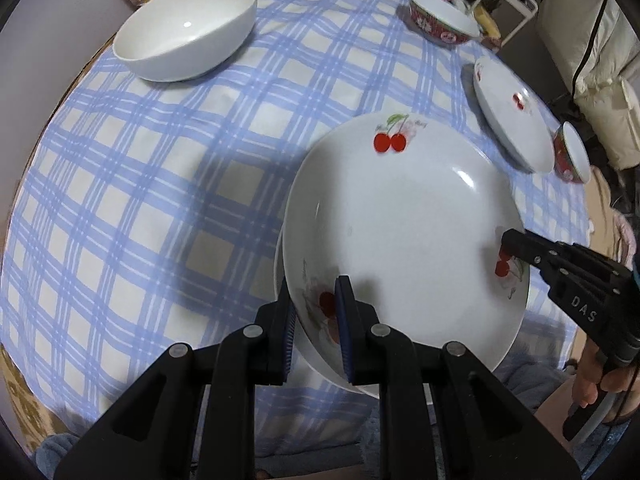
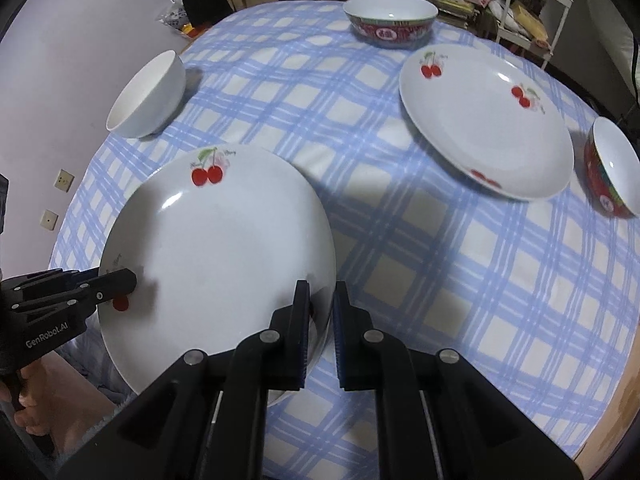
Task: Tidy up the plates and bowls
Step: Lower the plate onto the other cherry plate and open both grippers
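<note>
Black jaws of the left gripper (image 1: 316, 328) straddle the near rim of a cherry plate (image 1: 400, 232), one blue pad under the rim and the other on the plate's inner face, so they are clamped on it. A second white rim shows just beneath this plate at its near left edge; I cannot tell whether the held plate rests on it or hangs just above.

From the right wrist view, the right gripper (image 2: 322, 320) has its jaws parted either side of the same cherry plate's (image 2: 216, 256) right rim. One pad sits over the plate; the other stands just off the edge with a gap showing, so these jaws are released. Across the plate, the left gripper's black tip lies on its left rim beside a red cherry.

Under everything is the worktop (image 2: 400, 240), covered in a blue and white checked cloth. A plain white bowl (image 1: 188, 28) stands at the far left, well apart from the held plate. Another cherry plate (image 2: 486, 120) lies flat on the right side. A red patterned bowl (image 2: 390, 18) sits at the far edge, and a smaller red bowl (image 2: 612, 168) sits just beside the flat plate at the right edge. Beyond the worktop, shelves of books and a white metal frame (image 2: 532, 4) stand in the background.
</note>
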